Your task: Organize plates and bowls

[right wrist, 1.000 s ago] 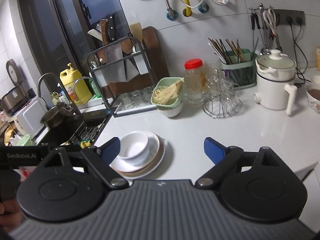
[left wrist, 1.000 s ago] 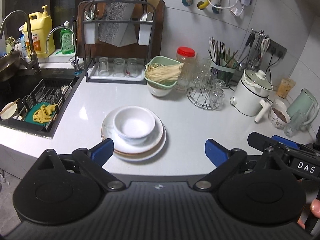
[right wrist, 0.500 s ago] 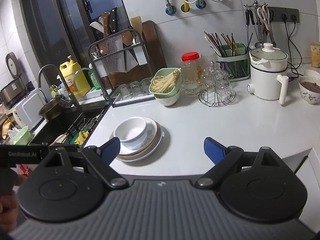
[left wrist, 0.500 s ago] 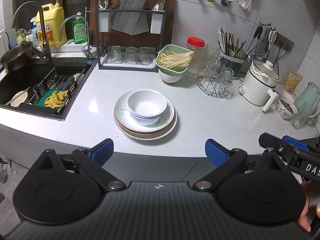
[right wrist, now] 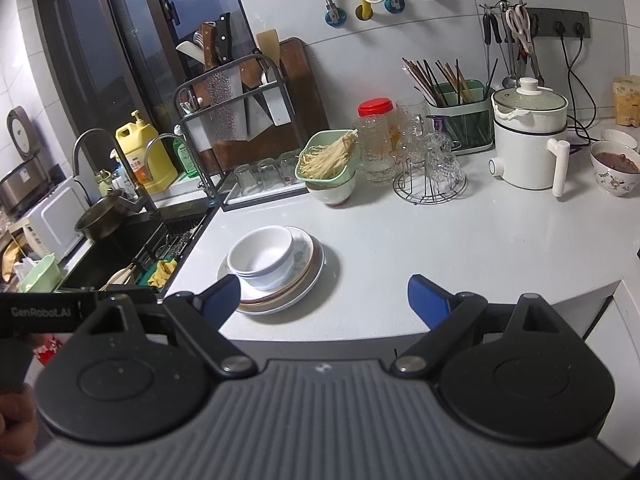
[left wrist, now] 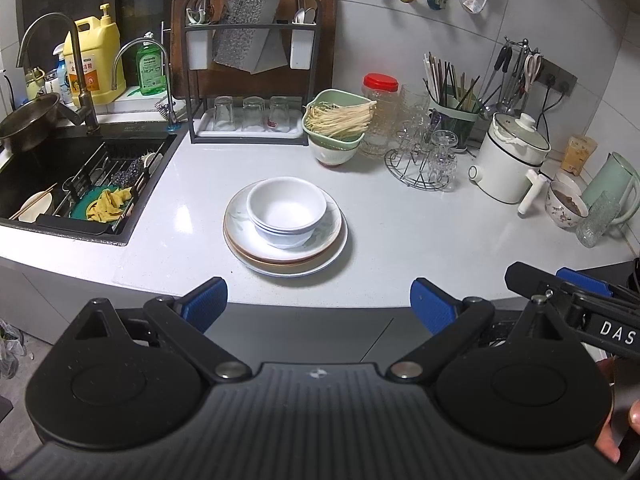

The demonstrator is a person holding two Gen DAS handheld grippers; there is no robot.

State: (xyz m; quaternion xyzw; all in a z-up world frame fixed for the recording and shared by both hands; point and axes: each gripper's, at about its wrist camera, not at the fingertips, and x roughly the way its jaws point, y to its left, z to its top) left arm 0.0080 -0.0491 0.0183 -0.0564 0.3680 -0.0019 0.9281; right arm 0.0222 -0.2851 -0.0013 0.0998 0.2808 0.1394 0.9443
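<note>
Nested white bowls [left wrist: 286, 210] [right wrist: 262, 254] rest on a stack of plates [left wrist: 320, 256] [right wrist: 306, 276] in the middle of the white counter [left wrist: 400, 240]. My left gripper [left wrist: 318, 308] stands open in front of the counter's edge, short of the stack, with nothing between its blue pads. My right gripper [right wrist: 324, 300] is also open and empty; it hangs over the counter's front edge, to the right of the stack. In the left wrist view the right gripper [left wrist: 576, 296] shows at the far right.
A black sink [left wrist: 60, 176] with a drying rack and a yellow cloth lies to the left. At the back stand a knife rack with glasses [left wrist: 248, 112], a green basket of noodles [left wrist: 336, 120], a glass stand [left wrist: 424, 160], a white pot [left wrist: 512, 160] and a filled bowl [left wrist: 566, 206].
Both grippers have drawn back from the stack, away from the counter, so more of the counter shows and its front edge has come into view. Both stayed open; the bowls and plates have not moved.
</note>
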